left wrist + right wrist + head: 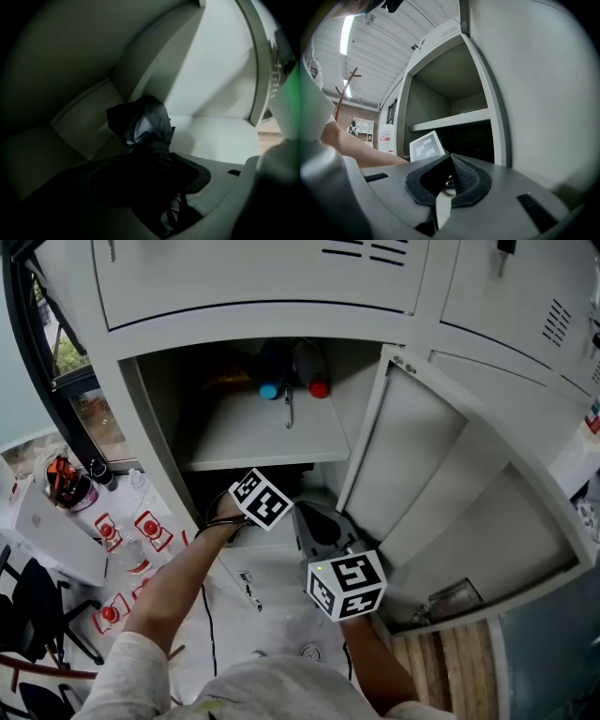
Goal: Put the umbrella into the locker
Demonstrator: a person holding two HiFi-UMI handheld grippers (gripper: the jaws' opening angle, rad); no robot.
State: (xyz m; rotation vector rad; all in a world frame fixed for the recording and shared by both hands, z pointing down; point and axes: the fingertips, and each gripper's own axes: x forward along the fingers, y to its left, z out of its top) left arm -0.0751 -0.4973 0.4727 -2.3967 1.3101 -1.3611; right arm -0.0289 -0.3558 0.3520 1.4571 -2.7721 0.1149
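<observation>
The locker (246, 317) stands open, with its lower compartment (211, 136) dark under a shelf (267, 437). My left gripper (255, 498) reaches into that compartment. In the left gripper view it (151, 161) is shut on the folded dark umbrella (145, 123), whose bunched fabric sticks out past the jaws above the compartment floor. The umbrella does not show in the head view. My right gripper (321, 526) hovers outside, just in front of the opening by the door. Its jaws (450, 164) are shut with nothing between them.
The locker door (412, 460) hangs open to the right, and a lower door (487, 545) also stands open. On the upper shelf are a blue-capped bottle (270, 390) and a red-capped one (319, 387). A desk with small items (66, 488) is at left.
</observation>
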